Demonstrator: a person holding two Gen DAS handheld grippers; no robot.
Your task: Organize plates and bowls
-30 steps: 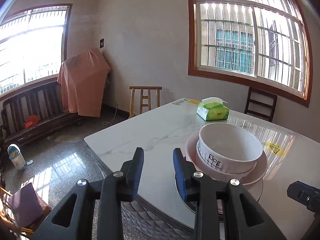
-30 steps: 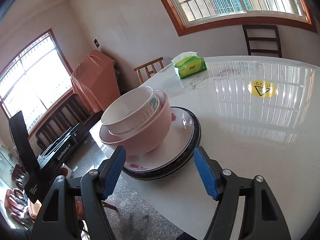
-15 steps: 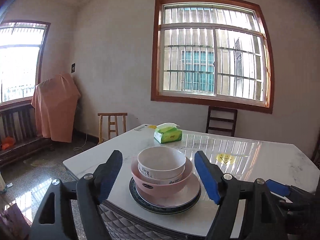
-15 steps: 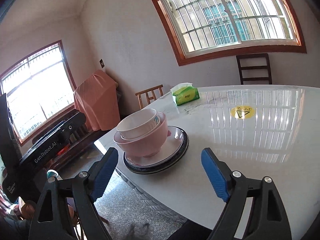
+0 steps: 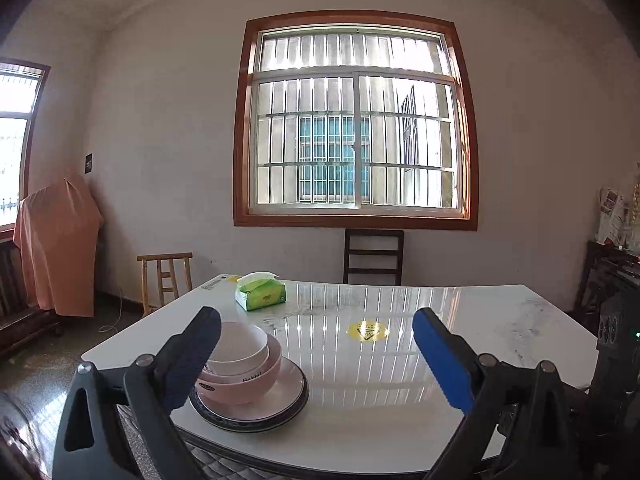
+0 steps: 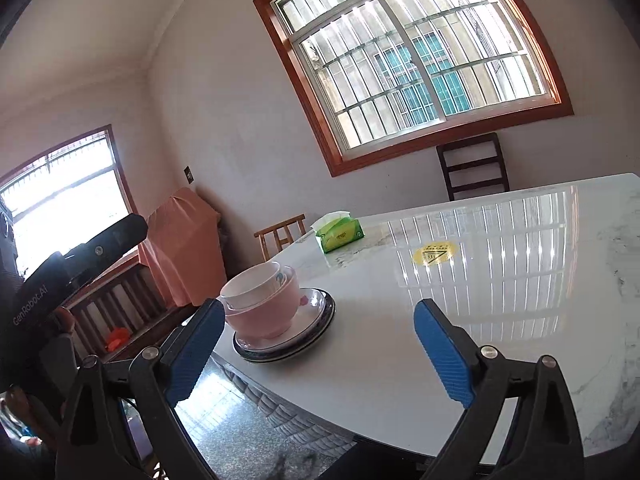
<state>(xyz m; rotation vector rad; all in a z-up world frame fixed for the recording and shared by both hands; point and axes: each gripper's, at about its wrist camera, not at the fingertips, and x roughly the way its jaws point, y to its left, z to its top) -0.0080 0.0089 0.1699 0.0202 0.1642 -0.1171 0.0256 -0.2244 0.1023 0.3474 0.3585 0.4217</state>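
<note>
A white bowl [image 5: 242, 346] sits nested in a pink bowl [image 5: 256, 384], on a white plate [image 5: 288, 396] atop a dark-rimmed plate, near the marble table's [image 5: 400, 380] front left corner. The stack also shows in the right wrist view: white bowl [image 6: 250, 286], pink bowl [image 6: 268, 316], plates [image 6: 316, 312]. My left gripper [image 5: 316, 358] is open and empty, held back from the table; its left finger overlaps the bowls in view. My right gripper [image 6: 316, 354] is open and empty, above the table edge, apart from the stack.
A green tissue box [image 5: 261, 292] lies at the table's far left, also seen in the right wrist view [image 6: 340, 234]. A yellow sticker [image 5: 367, 330] marks the tabletop. A dark chair [image 5: 374, 256] and a wooden stool [image 5: 166, 280] stand beyond. The left handset [image 6: 60, 276] shows at left.
Both grippers have pulled back and up from the stack. The left jaws have opened wide from nearly shut. The stack looks smaller and farther in both views.
</note>
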